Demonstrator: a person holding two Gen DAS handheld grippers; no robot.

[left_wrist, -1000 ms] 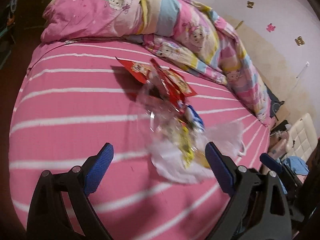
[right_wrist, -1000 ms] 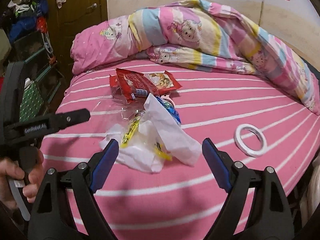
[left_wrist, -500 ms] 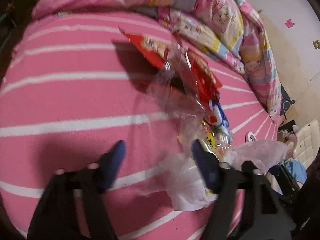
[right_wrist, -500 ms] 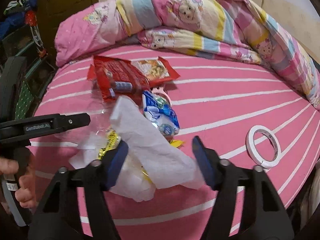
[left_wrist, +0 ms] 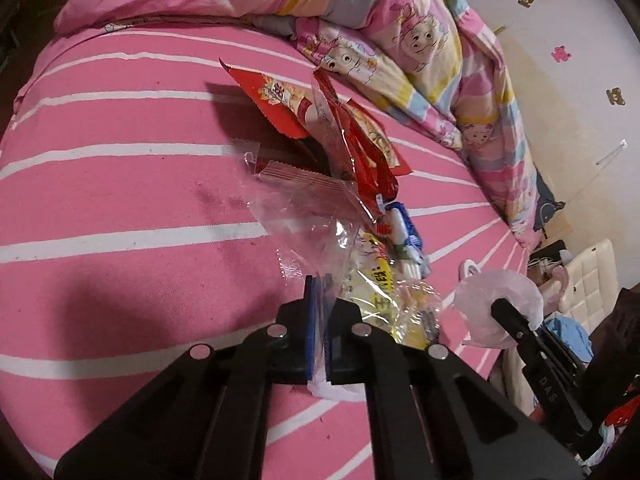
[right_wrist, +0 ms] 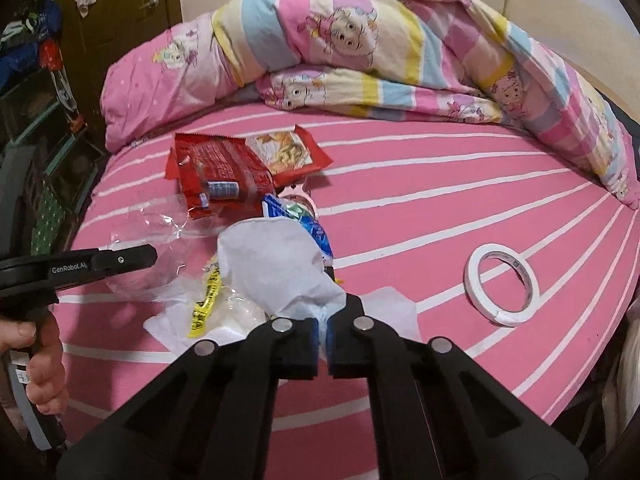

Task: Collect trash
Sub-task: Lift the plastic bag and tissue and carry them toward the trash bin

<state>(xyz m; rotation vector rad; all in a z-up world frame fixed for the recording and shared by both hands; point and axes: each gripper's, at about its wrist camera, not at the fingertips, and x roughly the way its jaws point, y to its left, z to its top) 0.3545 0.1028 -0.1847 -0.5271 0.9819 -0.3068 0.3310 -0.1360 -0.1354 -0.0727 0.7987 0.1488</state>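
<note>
A trash pile lies on the pink striped bed [left_wrist: 120,200]: red snack wrappers [right_wrist: 220,172], a blue wrapper [right_wrist: 316,232], a yellow wrapper [right_wrist: 206,300], clear plastic [left_wrist: 304,208] and white tissue [right_wrist: 272,264]. My left gripper [left_wrist: 318,320] is shut on the clear plastic wrapper's edge. My right gripper [right_wrist: 323,340] is shut on the white tissue, which stands bunched above the jaws. The left gripper also shows in the right wrist view [right_wrist: 132,258], and the right gripper with tissue in the left wrist view [left_wrist: 504,308].
A roll of white tape [right_wrist: 502,284] lies on the bed right of the pile. A folded cartoon quilt [right_wrist: 360,48] and pillow [right_wrist: 160,80] fill the bed's far side. A door and shelves [right_wrist: 36,92] stand left; a cream chair [left_wrist: 592,284] stands beyond the bed.
Both grippers moved down into the pile and closed from wide open, the left onto the clear plastic, the right onto the white tissue.
</note>
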